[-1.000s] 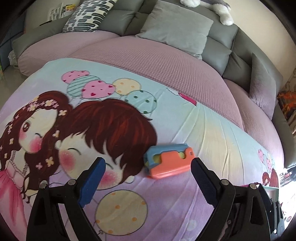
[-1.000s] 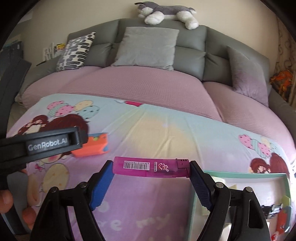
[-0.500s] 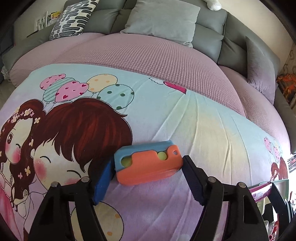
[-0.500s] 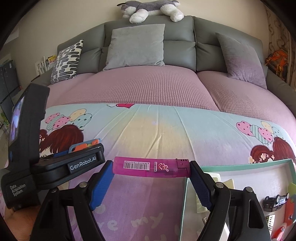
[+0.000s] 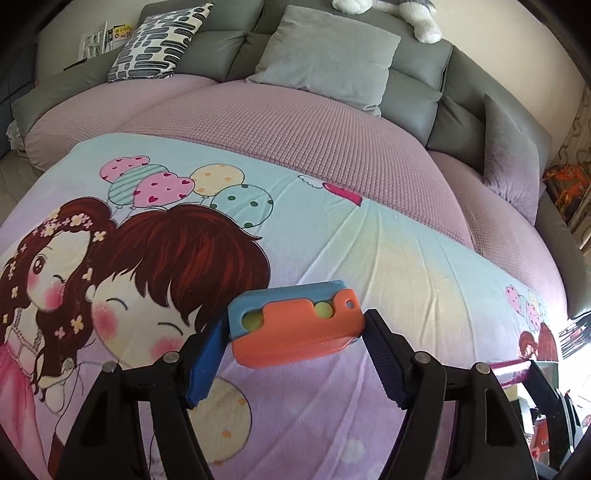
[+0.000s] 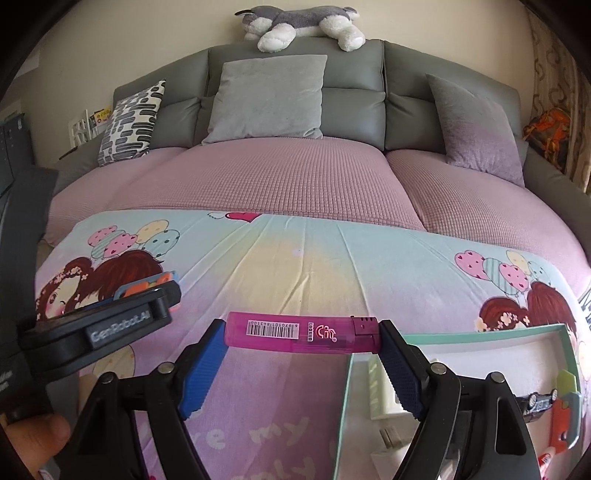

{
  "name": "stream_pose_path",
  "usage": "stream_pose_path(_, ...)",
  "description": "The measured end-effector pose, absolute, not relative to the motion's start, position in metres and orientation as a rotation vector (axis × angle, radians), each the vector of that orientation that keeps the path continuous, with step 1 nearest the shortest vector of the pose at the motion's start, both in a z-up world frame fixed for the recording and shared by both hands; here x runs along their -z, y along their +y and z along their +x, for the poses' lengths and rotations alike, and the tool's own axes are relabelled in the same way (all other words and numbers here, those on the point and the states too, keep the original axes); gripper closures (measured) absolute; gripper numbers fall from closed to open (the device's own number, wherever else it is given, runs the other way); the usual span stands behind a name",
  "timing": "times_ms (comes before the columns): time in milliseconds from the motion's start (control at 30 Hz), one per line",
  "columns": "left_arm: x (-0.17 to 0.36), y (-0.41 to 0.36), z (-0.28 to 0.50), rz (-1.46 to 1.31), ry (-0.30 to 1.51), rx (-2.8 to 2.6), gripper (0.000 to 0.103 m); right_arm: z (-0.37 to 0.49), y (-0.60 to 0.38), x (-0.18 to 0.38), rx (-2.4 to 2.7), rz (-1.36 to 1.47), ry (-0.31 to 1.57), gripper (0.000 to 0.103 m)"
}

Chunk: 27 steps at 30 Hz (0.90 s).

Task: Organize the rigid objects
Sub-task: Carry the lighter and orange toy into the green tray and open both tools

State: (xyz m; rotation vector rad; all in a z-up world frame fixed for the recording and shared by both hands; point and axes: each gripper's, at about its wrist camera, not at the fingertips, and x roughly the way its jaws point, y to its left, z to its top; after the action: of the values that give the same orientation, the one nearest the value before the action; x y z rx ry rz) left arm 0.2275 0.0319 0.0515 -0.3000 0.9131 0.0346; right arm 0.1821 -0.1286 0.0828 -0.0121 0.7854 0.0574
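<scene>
My left gripper is shut on an orange and blue plastic toy, held crosswise just above the cartoon blanket. My right gripper is shut on a pink lighter, gripped end to end and held above the blanket. A mint-rimmed tray lies at the lower right of the right wrist view, with small toys inside. The left gripper's body and the toy show at the left of that view. The lighter's end shows at the right of the left wrist view.
The blanket covers the front of a pink bed. Grey cushions, a patterned pillow and a plush dog sit along the grey headboard. The tray holds a toy car and an orange item.
My left gripper moved forward around the orange and blue toy, closed on it and lifted it slightly. My right gripper kept hold of the lighter and shifted a little.
</scene>
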Motion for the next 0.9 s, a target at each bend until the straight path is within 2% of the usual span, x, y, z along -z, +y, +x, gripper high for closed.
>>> stream_pose_path(433, -0.101, -0.019, 0.143, -0.293, 0.883, 0.083, 0.029, 0.107, -0.184, -0.109, 0.033, 0.047, 0.798, 0.020)
stream_pose_path(900, -0.098, -0.101, 0.081, -0.174, 0.931, 0.244, 0.029, 0.044, -0.275, -0.090, 0.218, 0.127, 0.908, 0.020)
